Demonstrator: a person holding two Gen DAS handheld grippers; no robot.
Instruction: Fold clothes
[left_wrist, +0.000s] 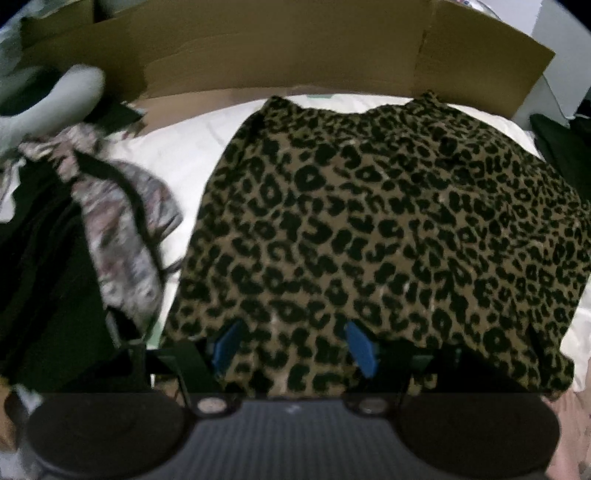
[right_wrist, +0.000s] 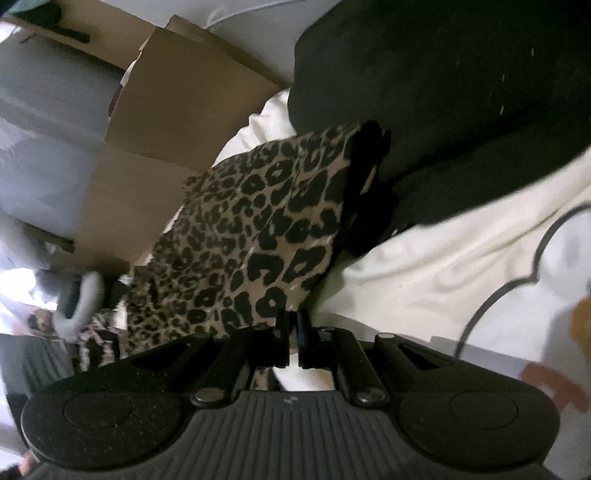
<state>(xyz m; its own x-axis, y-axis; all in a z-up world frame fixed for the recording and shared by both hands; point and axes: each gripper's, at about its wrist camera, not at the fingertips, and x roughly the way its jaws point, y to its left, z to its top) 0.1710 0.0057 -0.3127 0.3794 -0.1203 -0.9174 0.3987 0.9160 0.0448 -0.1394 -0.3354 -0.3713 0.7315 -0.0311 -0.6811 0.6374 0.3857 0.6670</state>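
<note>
The leopard-print fabric garment lies spread on a white bed sheet, its near hem hanging over the left gripper and its far edge close to a brown cardboard flap. A bare strip of sheet separates its left side from a heap of clothes — black cloth and a pale patterned piece. On the right side a large black cloth touches the garment's dark-trimmed edge, with open white sheet nearer the camera. Cardboard boxes stand behind the bed. The left gripper points steeply down, its blue pads apart with the cloth between them, not pinched. The right gripper is tilted downward, jaws closed; whether they pinch the garment's corner is unclear.
</note>
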